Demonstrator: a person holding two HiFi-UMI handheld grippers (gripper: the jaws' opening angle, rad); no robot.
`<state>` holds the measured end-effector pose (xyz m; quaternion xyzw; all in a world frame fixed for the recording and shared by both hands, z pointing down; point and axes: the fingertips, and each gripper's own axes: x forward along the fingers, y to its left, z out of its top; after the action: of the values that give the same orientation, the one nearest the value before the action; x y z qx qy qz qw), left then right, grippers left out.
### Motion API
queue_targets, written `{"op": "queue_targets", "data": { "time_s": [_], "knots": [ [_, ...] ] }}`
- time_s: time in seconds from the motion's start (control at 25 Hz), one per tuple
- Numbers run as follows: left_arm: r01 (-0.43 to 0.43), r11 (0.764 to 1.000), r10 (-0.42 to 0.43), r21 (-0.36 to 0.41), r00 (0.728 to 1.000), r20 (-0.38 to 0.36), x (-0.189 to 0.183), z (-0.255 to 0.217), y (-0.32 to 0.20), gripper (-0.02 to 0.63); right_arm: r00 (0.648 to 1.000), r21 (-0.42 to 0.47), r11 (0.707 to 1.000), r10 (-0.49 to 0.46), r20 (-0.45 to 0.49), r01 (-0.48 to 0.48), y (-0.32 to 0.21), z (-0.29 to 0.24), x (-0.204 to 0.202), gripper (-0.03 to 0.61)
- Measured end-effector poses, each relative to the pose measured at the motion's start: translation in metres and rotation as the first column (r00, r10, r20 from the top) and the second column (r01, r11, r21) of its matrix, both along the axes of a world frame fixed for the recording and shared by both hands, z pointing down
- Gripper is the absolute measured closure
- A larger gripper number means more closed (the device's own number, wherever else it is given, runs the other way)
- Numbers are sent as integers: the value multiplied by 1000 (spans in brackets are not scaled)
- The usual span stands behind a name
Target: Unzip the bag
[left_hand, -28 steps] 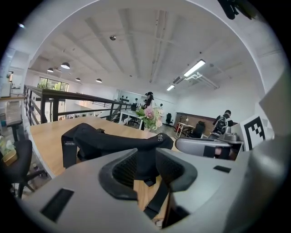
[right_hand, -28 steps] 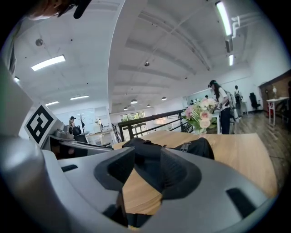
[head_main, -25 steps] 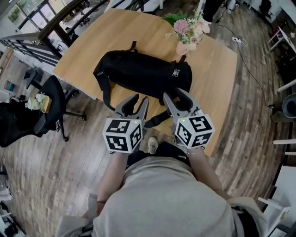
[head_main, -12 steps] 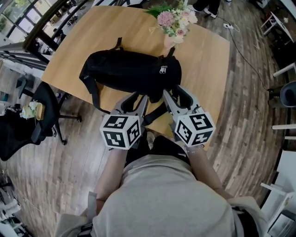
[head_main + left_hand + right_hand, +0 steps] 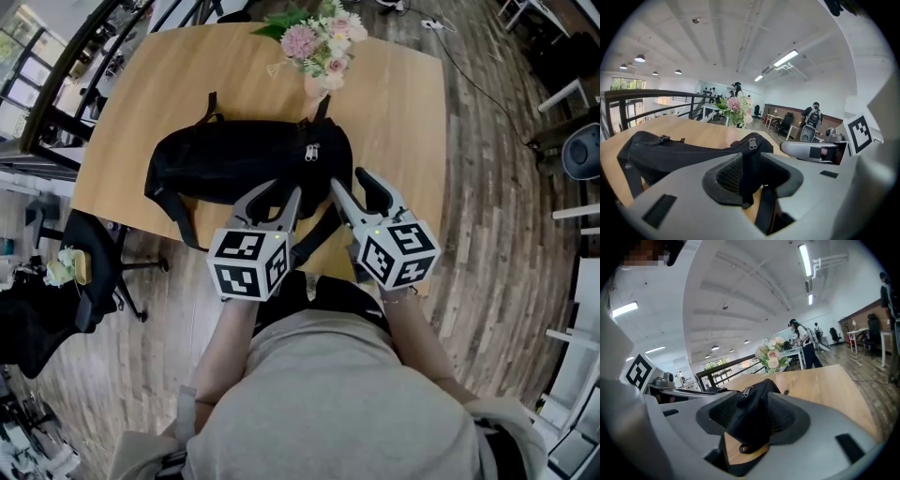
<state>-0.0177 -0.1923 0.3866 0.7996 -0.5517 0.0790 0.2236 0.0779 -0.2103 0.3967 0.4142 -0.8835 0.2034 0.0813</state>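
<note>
Along the near edge of the surface [image 5: 403, 141], our left claw [image 5: 277, 192] waits released; our right claw [image 5: 352, 180], jaws just widened, frames the end of the bag [image 5: 234, 164], ungripped, to reach the zipper [image 5: 310, 152].

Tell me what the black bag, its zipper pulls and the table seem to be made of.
Bag: seemingly woven synthetic fabric, matte black; it sags and creases softly.
Zipper pulls: probably metal; they glint silver-grey against the black.
Table: wood or wood-look laminate, light and smooth with faint grain; which of the two cannot be told.

No words, brands or numbers can be read on anything shown
</note>
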Motion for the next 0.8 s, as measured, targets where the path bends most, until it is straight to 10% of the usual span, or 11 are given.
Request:
{"op": "queue_targets", "data": {
  "time_s": [0.48,0.8],
  "knots": [
    [-239,971,239,12,971,27,12,-2,-42,482,991,-107,987,125,49,-120,-25,19,-5,377],
    [-434,900,423,31,889,177,27,4,-53,482,985,-144,977,164,51,-155,-34,30,-12,393]
  ]
}}
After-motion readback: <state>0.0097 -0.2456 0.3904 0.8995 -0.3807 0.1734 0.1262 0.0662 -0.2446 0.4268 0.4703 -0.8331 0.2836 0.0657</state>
